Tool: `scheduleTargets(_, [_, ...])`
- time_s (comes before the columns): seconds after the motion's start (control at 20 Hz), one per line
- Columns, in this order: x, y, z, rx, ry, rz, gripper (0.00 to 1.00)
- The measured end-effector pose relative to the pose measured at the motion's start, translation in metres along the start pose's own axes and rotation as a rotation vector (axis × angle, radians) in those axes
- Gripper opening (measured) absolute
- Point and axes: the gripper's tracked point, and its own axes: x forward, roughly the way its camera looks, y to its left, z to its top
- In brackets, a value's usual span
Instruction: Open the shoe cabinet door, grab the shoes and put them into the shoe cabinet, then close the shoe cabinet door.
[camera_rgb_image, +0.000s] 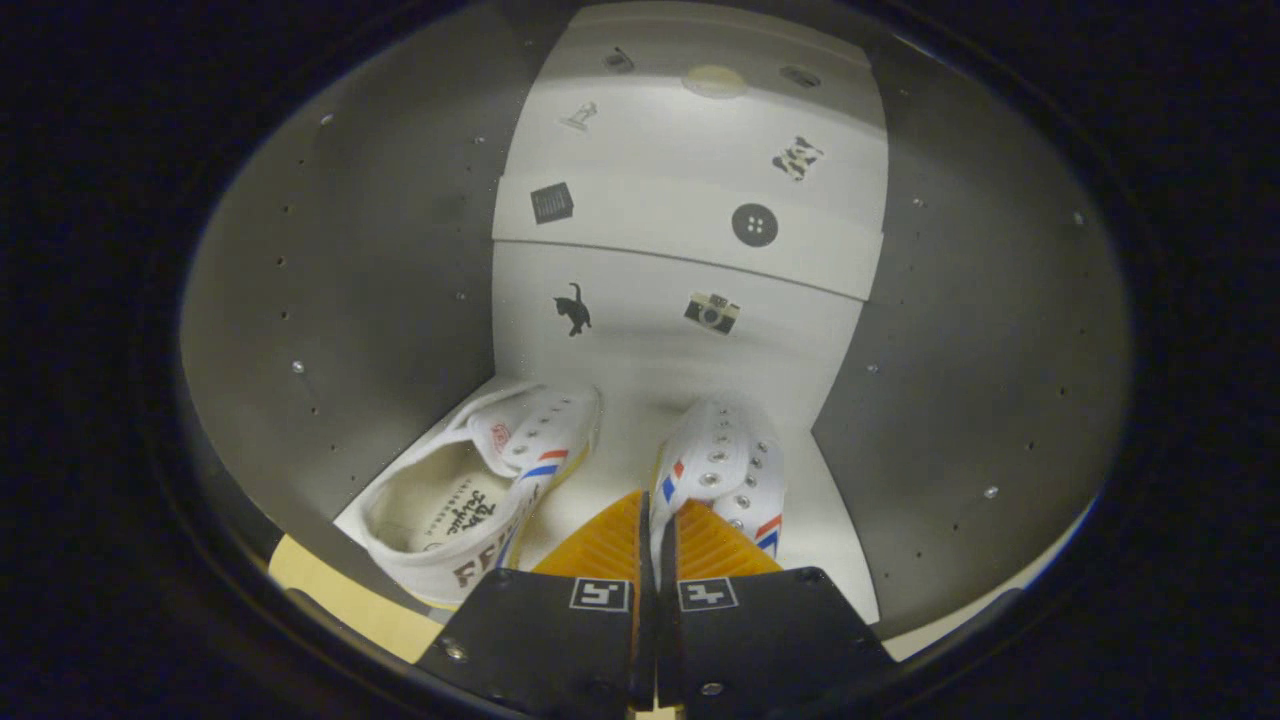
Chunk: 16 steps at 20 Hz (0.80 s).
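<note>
I am looking into the open shoe cabinet (360, 300), which has grey side walls and a white floor. The left white sneaker (470, 490), with red and blue stripes, rests on that floor to the left of my fingers, its opening facing me. The right white sneaker (725, 465) sits just ahead of my fingers, toe toward the back wall. My gripper (657, 500) is shut on this sneaker, with a thin strip of its white rear edge pinched between the pads. The fingers hide the heel.
The white back panel (680, 250) carries small stickers: a cat, a camera, a button and others. Rows of small holes and pegs dot both grey side walls (980, 330). A pale yellow surface (340, 590) lies in front of the cabinet's lower edge.
</note>
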Motion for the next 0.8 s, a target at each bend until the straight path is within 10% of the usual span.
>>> scheduleTargets(0.4, [-0.001,0.006,-0.003,0.008,0.017,-0.009,0.16])
scheduleTargets(0.55, [-0.012,0.0,0.008,-0.025,-0.033,-0.054,0.56])
scheduleTargets(0.8, [-0.042,0.009,0.024,-0.007,-0.102,-0.064,0.84])
